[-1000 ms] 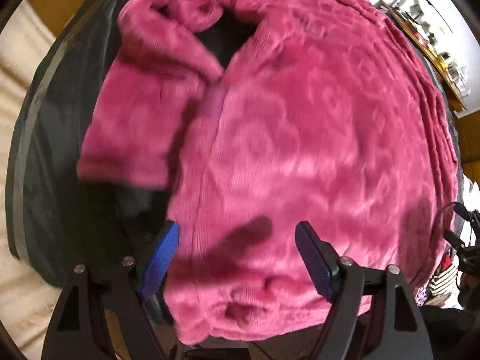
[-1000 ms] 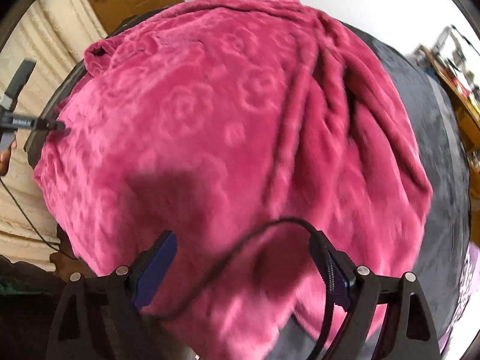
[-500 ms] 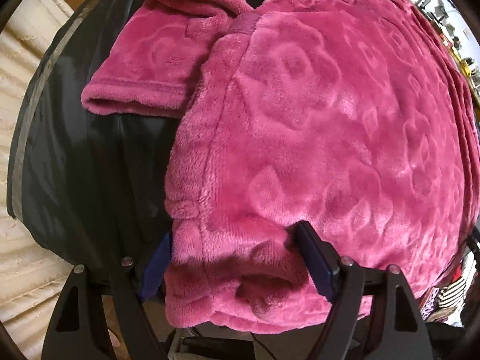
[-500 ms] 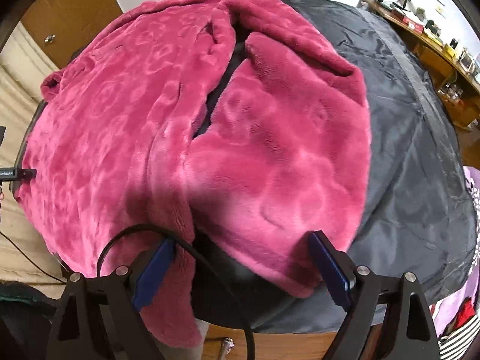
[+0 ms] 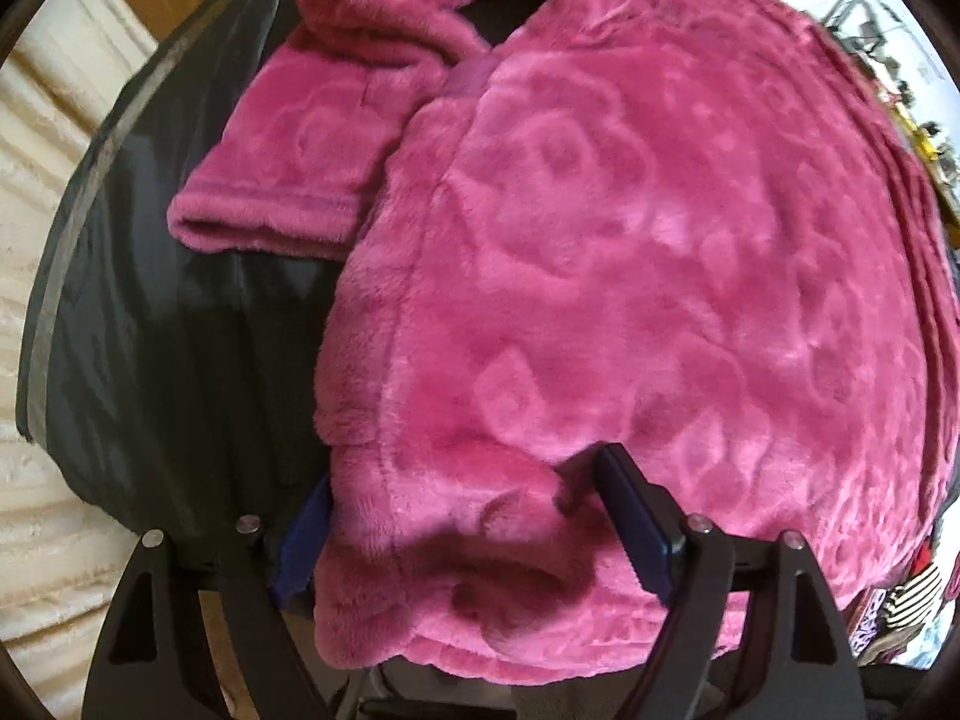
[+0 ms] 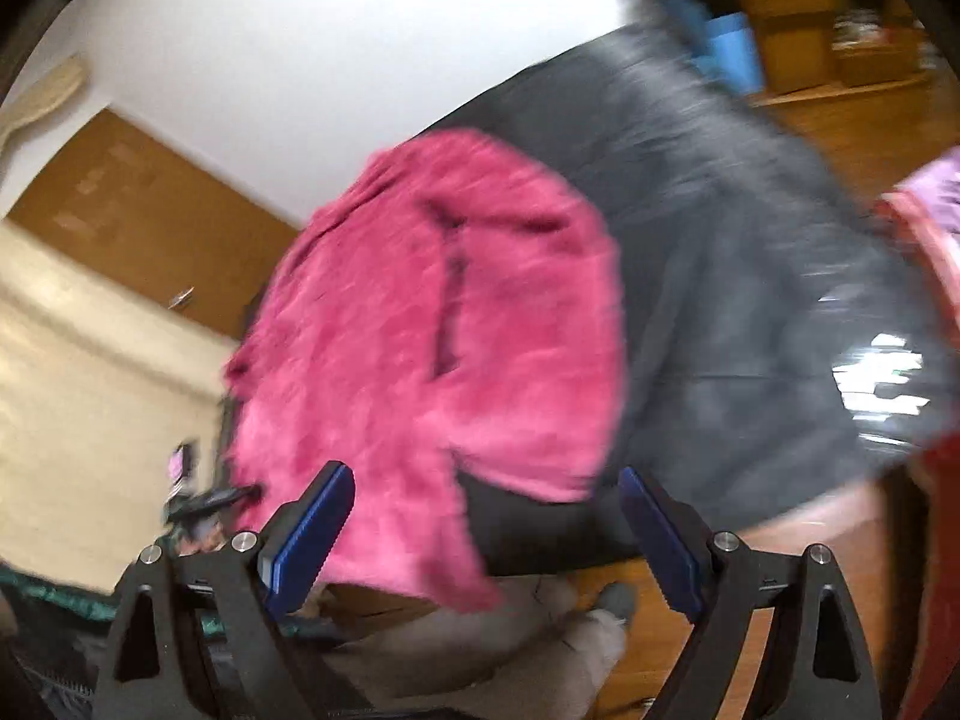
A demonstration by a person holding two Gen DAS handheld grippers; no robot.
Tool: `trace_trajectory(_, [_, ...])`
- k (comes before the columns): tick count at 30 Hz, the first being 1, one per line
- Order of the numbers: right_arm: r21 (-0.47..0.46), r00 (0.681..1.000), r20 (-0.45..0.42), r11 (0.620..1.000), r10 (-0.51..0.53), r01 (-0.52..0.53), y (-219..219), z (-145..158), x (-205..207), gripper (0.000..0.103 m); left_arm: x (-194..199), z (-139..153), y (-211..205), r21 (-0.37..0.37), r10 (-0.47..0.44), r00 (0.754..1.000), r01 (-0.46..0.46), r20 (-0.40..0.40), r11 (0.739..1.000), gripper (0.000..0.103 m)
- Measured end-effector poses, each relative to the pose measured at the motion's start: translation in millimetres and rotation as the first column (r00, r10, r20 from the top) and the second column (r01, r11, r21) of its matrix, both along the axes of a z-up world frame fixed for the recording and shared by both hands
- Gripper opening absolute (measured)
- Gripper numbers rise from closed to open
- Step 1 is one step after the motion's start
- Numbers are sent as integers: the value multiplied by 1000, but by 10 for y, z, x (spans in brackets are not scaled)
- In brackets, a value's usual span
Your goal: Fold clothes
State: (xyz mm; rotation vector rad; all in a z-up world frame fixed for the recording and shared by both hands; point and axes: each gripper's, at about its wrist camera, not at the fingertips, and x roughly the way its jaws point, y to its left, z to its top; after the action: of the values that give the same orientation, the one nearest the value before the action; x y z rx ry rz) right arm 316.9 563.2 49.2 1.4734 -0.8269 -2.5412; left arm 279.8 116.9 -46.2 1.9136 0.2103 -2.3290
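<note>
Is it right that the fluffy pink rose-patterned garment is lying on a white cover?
Not quite: the fluffy pink rose-patterned garment lies on a dark grey cover, not a white one. The left wrist view shows it clearly, and the blurred right wrist view agrees.

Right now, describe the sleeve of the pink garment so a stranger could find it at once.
Start from the dark grey cover spread over the work surface, then find the pink fleece garment with raised rose patterns lying on it. The sleeve sticks out sideways from the garment's upper left in the left wrist view. Unlike the broad body panel, it is a narrow flap ending in a ribbed cuff band on the bare cover.
</note>
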Motion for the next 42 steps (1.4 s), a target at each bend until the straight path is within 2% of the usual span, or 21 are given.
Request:
trace_trajectory(3, [208,999,38,978,-4,-4,-29,-5,63,91,96,120,58,-20,-52,996,51,-76,999,86])
trace_trajectory(8, [338,994,84,937,67,-92,-549,-442,-233,91,180,190,126,-113,-129,987,118,-93,987,86])
trace_trajectory(12, [522,986,93,837,136,-164,-982,-708,-647,91,238,183,132,-144,-150,985,137,-84,980,86])
trace_trajectory(16, [635,975,132,739,181,-223,-1205,-903,-1091,91,480,160,197,-193,-195,978,178,-75,965,86])
trace_trajectory(18, [653,969,151,716,196,-247,-1211,-989,-1207,91,611,141,230,-210,-218,974,199,-68,957,86])
trace_trajectory(22, [671,966,176,696,187,-257,-1086,-1075,-1327,91,773,84,219,-235,-255,965,234,-62,943,86])
trace_trajectory(27, [708,974,194,671,118,-222,-803,-1120,-1468,91,764,126,156,-223,-244,968,225,-61,948,86])
trace_trajectory(31, [766,975,217,612,37,-194,-463,-1130,-1551,91,714,179,177,-233,-267,962,246,-59,941,86])
trace_trajectory(34, [837,970,241,512,-26,-194,-204,-1137,-1655,91,718,209,168,-276,-327,944,302,-50,913,86])
trace_trajectory(35, [847,969,243,498,-49,-187,-131,-1116,-1673,91,720,216,155,-294,-348,936,320,-47,901,86])
trace_trajectory(37, [852,974,218,499,-62,-159,-71,-1007,-1650,91,768,240,144,-321,-377,925,345,-42,882,86])
trace_trajectory(39, [838,986,166,528,-2,-140,-199,-857,-1530,91,813,243,111,-334,-388,921,354,-39,874,86])
trace_trajectory(42, [816,987,111,555,119,-159,-569,-723,-1277,91,895,202,75,-322,-386,922,356,-35,877,86])
